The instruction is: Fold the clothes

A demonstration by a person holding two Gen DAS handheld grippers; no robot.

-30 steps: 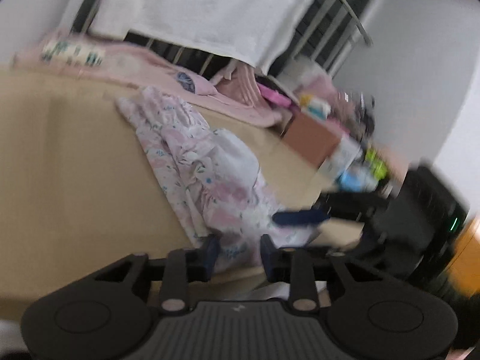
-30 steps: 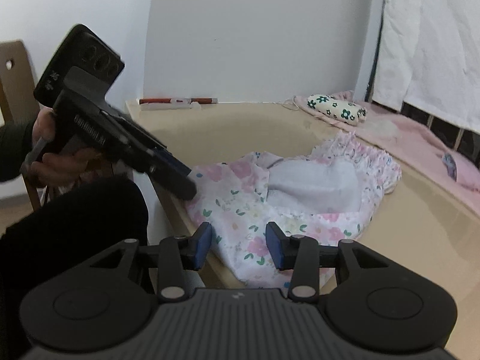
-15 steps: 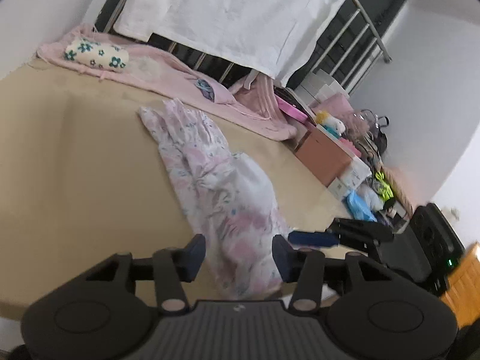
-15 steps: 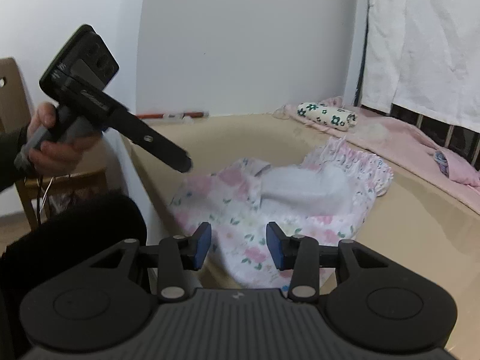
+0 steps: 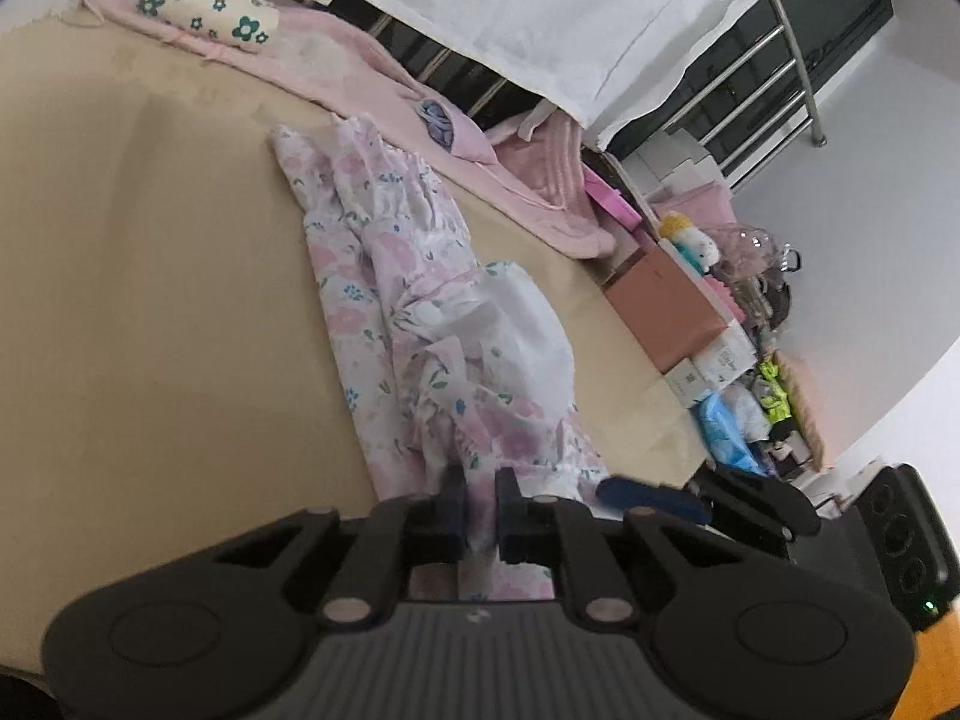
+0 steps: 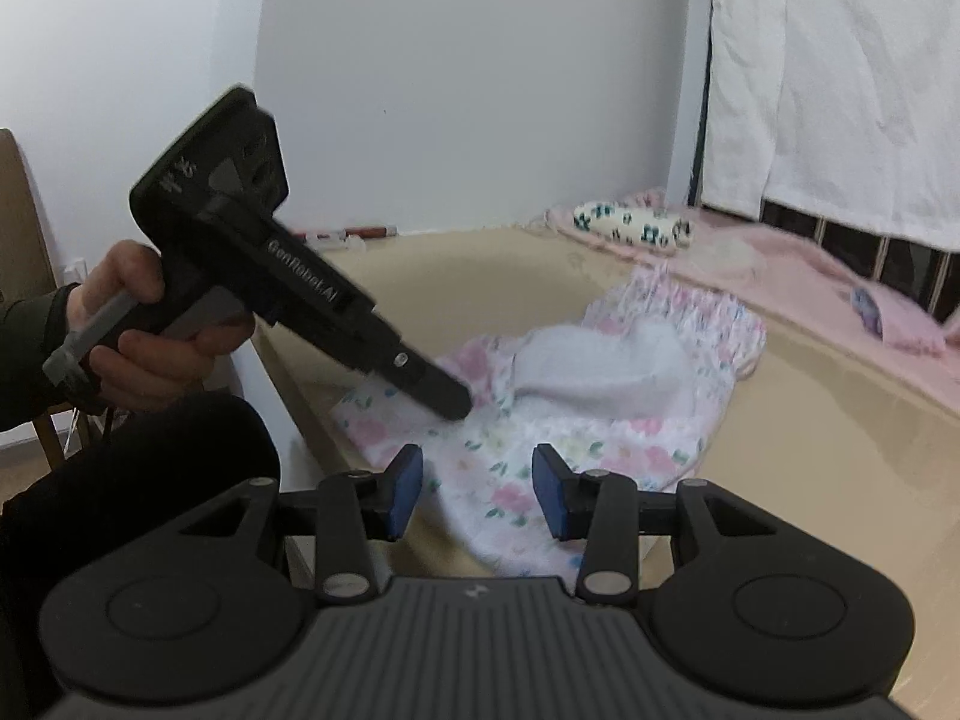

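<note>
A pink and white floral garment [image 5: 414, 312] lies crumpled lengthwise on the tan table [image 5: 150, 300], its white lining turned out near the middle. My left gripper [image 5: 481, 507] is shut on the garment's near edge, with cloth showing between the fingers. In the right wrist view a hand [image 6: 138, 330] holds that left gripper [image 6: 447, 399], its tip pressed onto the garment [image 6: 600, 414]. My right gripper [image 6: 478, 489] stands open just above the garment's near corner at the table edge, nothing between its blue pads. The right gripper's blue pad [image 5: 651, 498] also shows beside the left one.
A pink blanket [image 5: 360, 72] and a small floral cushion [image 5: 210, 15] lie along the table's far side, under a white sheet [image 5: 540, 6] on a metal rail. Boxes and clutter [image 5: 690, 324] crowd the floor to the right. A wooden chair [image 6: 24, 276] stands behind the hand.
The left gripper came down onto the garment's near edge and went from open to shut on the cloth. The right gripper stayed open over the near corner.
</note>
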